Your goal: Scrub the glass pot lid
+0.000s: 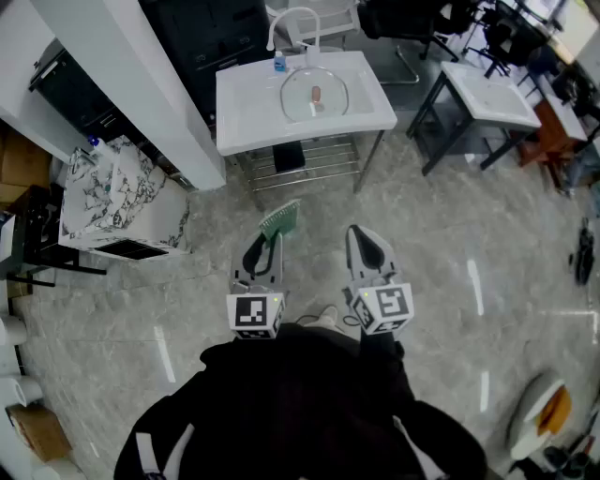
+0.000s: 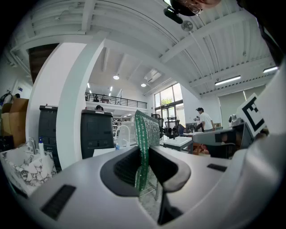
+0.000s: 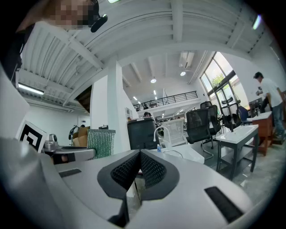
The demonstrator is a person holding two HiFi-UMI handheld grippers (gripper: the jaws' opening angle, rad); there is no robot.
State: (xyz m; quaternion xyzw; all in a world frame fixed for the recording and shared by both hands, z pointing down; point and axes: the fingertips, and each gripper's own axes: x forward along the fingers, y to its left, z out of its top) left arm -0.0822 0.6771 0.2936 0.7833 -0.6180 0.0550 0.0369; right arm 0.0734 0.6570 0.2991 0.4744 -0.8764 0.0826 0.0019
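The scrubbing has not begun; this looks like the approach, with the tool in hand and the work well ahead. The left gripper (image 1: pixel 262 247) has its jaws clamped on a green mesh scouring pad (image 1: pixel 280 219), which in the left gripper view stands on edge between the jaw pads and sticks out past their tips (image 2: pixel 146 134). Well beyond both grippers, across open floor, stands the white sink (image 1: pixel 246 105). Its shallow basin holds the glass pot lid (image 1: pixel 330 99), which seems to lie flat with its brown knob up, and a small blue bottle (image 1: pixel 279 64) stands on the rim by the faucet (image 1: pixel 293 16). I cannot tell whether there is water in the basin. The right gripper (image 1: pixel 362 240) has its jaws pressed together on nothing (image 3: pixel 139 164). The next move, I judge, calls for walking up to the sink, parting the right jaws to steady the lid by its rim or knob, and bringing the flat of the pad onto the glass.
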